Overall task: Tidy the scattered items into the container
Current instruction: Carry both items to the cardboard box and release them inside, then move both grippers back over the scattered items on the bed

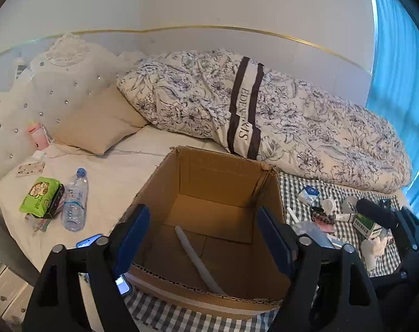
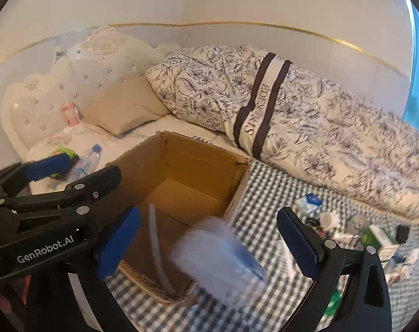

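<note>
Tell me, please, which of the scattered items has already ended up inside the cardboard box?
Only the long white tube, lying slanted across the floor of the cardboard box. The water bottle and green tissue pack are on the bed outside it.

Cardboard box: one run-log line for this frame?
left gripper open, empty, over cardboard box | right gripper open | blurred pale item between jaws, at box edge | in box: white stick

White wall [image 1: 209, 5] (gold trim), tufted headboard [image 1: 57, 88], floral duvet [image 1: 306, 127], blue curtain [image 1: 397, 69]
</note>
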A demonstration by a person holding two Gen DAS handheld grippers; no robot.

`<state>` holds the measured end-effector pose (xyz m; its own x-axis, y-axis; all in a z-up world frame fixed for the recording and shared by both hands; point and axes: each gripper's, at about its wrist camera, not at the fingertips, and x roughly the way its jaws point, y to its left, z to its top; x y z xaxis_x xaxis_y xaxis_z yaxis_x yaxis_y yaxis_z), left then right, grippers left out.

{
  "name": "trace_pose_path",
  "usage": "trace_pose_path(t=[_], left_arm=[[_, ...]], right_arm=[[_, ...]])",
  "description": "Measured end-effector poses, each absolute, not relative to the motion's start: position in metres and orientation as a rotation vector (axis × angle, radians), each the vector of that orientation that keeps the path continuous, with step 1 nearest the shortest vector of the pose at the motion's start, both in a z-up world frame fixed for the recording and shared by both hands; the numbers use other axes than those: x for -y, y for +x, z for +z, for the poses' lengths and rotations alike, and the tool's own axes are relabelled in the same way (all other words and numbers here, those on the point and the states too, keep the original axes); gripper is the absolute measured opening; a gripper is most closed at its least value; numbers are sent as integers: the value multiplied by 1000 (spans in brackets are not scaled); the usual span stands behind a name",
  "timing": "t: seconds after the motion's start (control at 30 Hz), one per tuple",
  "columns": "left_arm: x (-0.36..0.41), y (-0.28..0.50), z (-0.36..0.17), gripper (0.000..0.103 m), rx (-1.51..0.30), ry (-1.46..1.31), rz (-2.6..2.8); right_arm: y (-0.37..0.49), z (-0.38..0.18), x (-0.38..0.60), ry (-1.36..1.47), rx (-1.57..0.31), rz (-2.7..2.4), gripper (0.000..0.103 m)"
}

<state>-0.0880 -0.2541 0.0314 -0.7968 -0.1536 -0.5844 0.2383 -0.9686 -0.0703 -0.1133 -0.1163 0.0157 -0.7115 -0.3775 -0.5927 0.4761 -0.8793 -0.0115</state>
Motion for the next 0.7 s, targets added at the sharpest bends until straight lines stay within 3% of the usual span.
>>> trace_pose_path(t=[0.07,0.4,0.7], left_arm=[[259,-86,34,94,-239,880,-2783],[253,-82,32,98,-214,897,-2761],[185,-72,3,99,-213,967,-2898]], right_arm=[[-114,18,113,822,-176,-2510,99],[-114,10,87,832,-150,-2599,99],[-113,1,-30,954,83,-2743,99]])
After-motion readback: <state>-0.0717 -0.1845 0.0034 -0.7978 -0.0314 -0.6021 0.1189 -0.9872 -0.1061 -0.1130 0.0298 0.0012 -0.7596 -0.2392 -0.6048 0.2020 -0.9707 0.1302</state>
